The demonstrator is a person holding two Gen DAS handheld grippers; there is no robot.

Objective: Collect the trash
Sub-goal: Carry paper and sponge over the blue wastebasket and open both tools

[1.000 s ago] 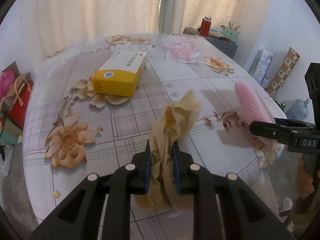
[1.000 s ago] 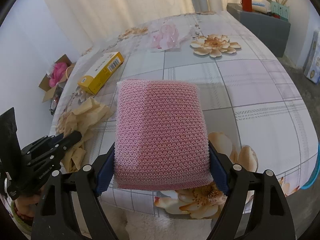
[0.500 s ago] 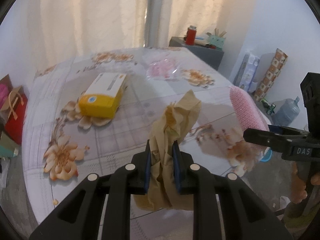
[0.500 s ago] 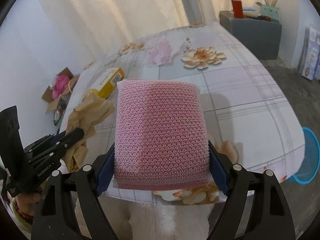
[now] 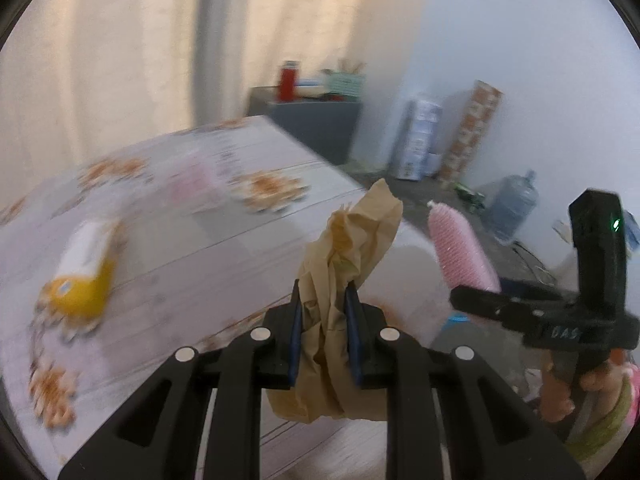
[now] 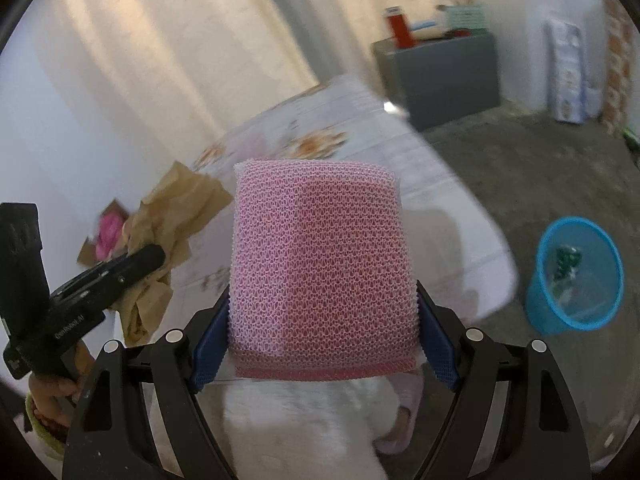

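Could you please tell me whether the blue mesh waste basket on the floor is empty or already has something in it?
Not empty: the blue mesh waste basket stands upright with a few small dark and pale scraps at its bottom.

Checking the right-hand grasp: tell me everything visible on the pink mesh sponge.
The pink mesh sponge is a blocky pad wrapped in open pink netting, looking soft. The right gripper is shut on its lower sides, blue pads pressing both edges. It stands upright, held in the air off the table, touching nothing else.
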